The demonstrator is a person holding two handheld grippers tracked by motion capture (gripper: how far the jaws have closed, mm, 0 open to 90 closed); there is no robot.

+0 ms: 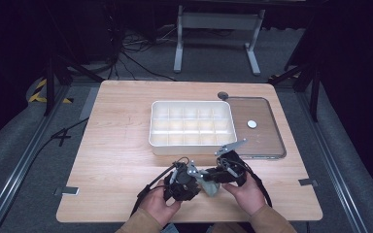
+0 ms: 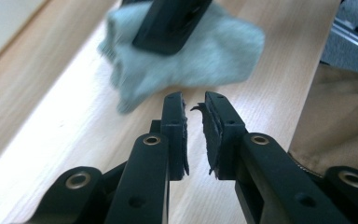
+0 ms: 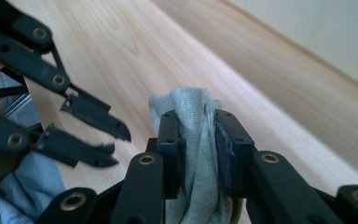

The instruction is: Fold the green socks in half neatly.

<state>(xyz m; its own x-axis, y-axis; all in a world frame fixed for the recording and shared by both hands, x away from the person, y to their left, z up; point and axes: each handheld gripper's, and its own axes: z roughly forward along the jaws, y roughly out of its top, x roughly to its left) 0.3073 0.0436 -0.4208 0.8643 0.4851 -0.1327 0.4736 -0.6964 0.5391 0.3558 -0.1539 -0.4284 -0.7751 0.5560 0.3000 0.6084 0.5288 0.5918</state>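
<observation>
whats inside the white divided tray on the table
The white divided tray looks empty: in the high view its compartments show only pale bottoms. The strip behind its near wall is hidden. The grey cloth is outside it, clamped in the right gripper.

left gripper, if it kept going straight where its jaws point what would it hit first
Most likely the grey-green cloth straight ahead, which the right gripper holds clamped. The left gripper has nothing between its parted jaws. Depth is unclear.

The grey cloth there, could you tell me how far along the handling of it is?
Done: the right gripper is shut on the grey cloth. In hand: the left gripper is open, nothing between its jaws, beside the cloth. Left: the white tray looks unfilled.
</observation>
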